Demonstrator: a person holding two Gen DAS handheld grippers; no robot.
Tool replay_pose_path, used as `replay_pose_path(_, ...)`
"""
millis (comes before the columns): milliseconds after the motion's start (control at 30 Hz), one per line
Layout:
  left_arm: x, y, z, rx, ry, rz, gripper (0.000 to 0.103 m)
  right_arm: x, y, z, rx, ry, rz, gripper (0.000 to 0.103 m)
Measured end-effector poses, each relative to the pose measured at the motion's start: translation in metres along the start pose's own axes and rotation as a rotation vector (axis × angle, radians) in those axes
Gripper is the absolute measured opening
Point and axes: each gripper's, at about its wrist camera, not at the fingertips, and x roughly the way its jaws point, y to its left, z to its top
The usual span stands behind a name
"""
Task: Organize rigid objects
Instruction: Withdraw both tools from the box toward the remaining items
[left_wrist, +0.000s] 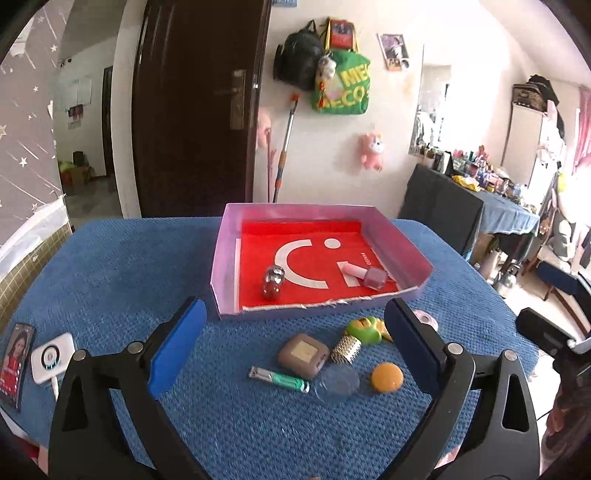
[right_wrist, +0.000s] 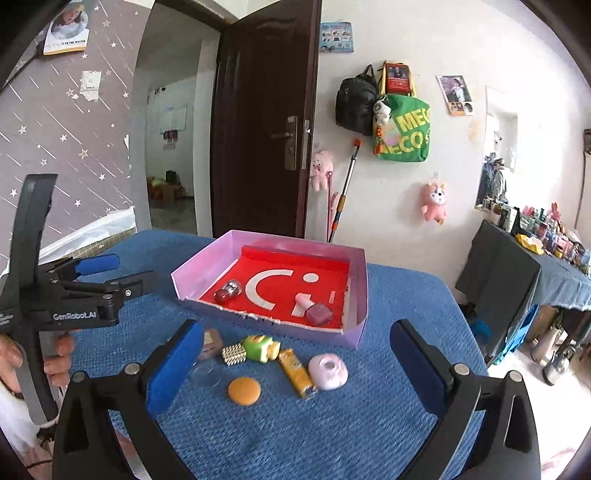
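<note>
Both sets of tongs are held above the blue-covered worktop (left_wrist: 110, 266) with their blue pads wide apart and nothing between them. The left tongs (left_wrist: 295, 343) are raised over the loose objects: seen between the pads are a brown square case (left_wrist: 303, 355), a green nail clipper (left_wrist: 279, 379), a clear round lid (left_wrist: 337, 384), a studded silver piece (left_wrist: 345, 349), an orange disc (left_wrist: 387, 377) and a green toy (left_wrist: 364, 329), the last lying just beside the right-hand pad. The right tongs (right_wrist: 295, 354) are held over the same group; in that view a yellow bar (right_wrist: 296, 373) and a pink round object (right_wrist: 328, 370) are also seen between the pads, while the brown case is partly hidden behind the left-hand pad. Beyond the group, the pink box (left_wrist: 225, 258) with a red lining stands on the worktop, and inside it lie a silver and red trinket (left_wrist: 272, 281) and a pink nail-polish bottle (left_wrist: 365, 275). A phone (left_wrist: 14, 354) lies near the worktop's left edge.
</note>
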Motion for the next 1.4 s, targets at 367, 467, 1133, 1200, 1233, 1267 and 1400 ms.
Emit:
replay_pose_path(367,-0.013,0.000,-0.038,-0.027,-0.020,0.012,0.100,0.009,0.022,-0.054,0.033,0.014,0.024,0.103)
replay_pose_path(467,-0.012,0.005,-0.047,-0.050,-0.002,0.008,0.100,0.016,0.020,-0.065,0.071,0.039,0.040,0.103)
replay_pose_path(1133,0.026,0.013,-0.076,-0.012,0.151,0.024,0.100,0.064,0.020,-0.083,0.022,0.158,0.097,0.103)
replay_pose_path(1200,0.031,0.012,-0.077,-0.003,0.168,0.013,0.100,0.070,0.022,-0.083,-0.010,0.172,0.100,0.103)
replay_pose_path(1233,0.034,0.012,-0.078,0.000,0.180,0.006,0.100,0.074,0.022,-0.083,-0.025,0.183,0.105,0.103)
replay_pose_path(1267,0.037,0.012,-0.078,0.001,0.187,0.000,0.100,0.078,0.023,-0.083,-0.036,0.192,0.110,0.102)
replay_pose_path(1400,0.046,0.010,-0.075,0.013,0.209,-0.036,0.100,0.091,0.021,-0.083,-0.053,0.224,0.133,0.098)
